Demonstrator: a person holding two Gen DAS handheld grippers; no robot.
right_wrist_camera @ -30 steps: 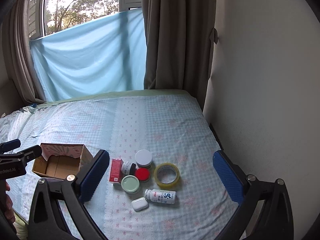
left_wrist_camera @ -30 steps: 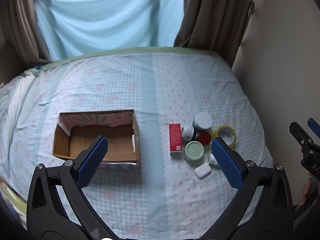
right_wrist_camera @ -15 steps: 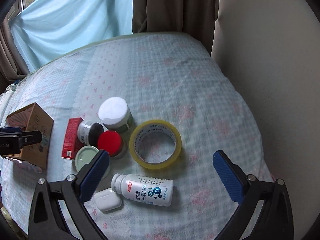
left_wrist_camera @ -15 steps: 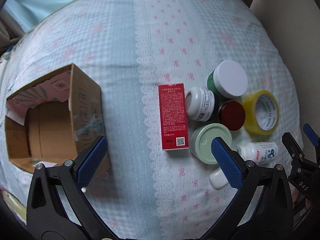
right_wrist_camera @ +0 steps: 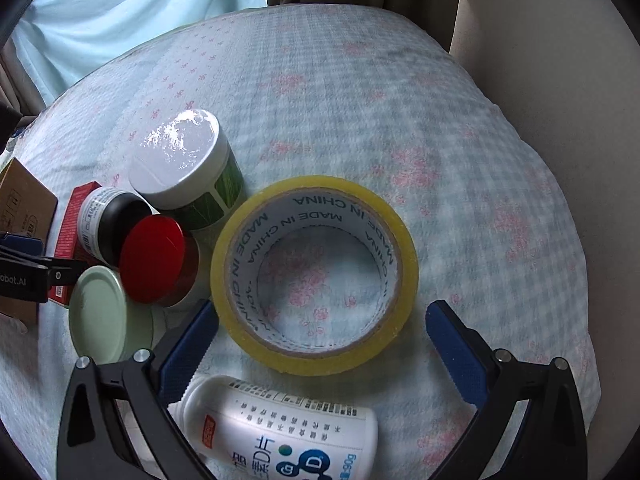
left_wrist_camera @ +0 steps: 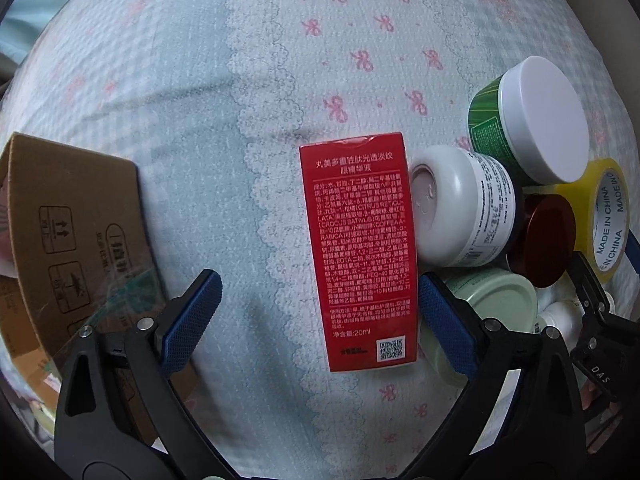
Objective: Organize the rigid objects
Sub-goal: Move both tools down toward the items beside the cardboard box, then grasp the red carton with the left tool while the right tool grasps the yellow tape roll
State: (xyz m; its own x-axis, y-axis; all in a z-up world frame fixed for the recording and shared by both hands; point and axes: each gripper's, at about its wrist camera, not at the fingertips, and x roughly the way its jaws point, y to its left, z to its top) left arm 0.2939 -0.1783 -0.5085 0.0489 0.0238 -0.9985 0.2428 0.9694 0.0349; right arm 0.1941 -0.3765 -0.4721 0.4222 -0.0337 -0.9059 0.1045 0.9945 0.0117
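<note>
A red carton (left_wrist_camera: 358, 248) lies flat on the bedspread, between the fingers of my left gripper (left_wrist_camera: 318, 300). The jaws are closing: the right pad sits at the carton's edge, while the left pad (left_wrist_camera: 196, 312) is still well clear. My right gripper (right_wrist_camera: 322, 318) is open and straddles the near side of a yellow tape roll (right_wrist_camera: 320, 188) without touching it. A white bottle (right_wrist_camera: 288, 428) lies on its side just under that gripper. An open cardboard box (left_wrist_camera: 80, 220) stands to the left.
Between carton and tape are a white-lidded green jar (right_wrist_camera: 184, 160), a tipped white jar with a black cap (left_wrist_camera: 460, 208), a red-lidded jar (right_wrist_camera: 154, 258) and a pale green lid (right_wrist_camera: 100, 316). Wall and curtain border the bed on the right and at the back.
Both grippers have dropped close to the bed. The left one now looks straight down over the red carton with its jaws slightly narrower, and the right one is over the tape roll.
</note>
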